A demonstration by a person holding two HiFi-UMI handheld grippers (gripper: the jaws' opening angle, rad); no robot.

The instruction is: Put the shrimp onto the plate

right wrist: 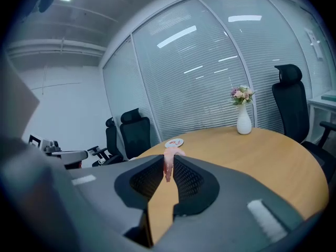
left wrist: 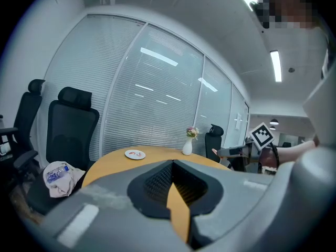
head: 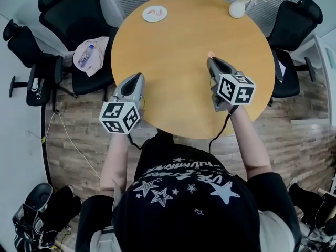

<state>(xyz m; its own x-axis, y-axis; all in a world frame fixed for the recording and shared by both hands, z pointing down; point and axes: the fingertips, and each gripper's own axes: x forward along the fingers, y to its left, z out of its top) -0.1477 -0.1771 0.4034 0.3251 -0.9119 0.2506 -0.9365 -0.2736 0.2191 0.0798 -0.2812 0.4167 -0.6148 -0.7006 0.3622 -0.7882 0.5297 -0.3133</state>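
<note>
The right gripper (right wrist: 169,159) pinches the shrimp (right wrist: 168,168) over the near side of the table (head: 178,46), well apart from the plate (head: 154,13) at its far edge, so the carry and release seem left to do, while the left gripper (left wrist: 173,163) is pressed together, empty.

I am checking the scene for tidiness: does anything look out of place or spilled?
Nothing is spilled on the table. Only a crumpled cloth with a bottle lies on a chair seat, which looks untidy.
</note>
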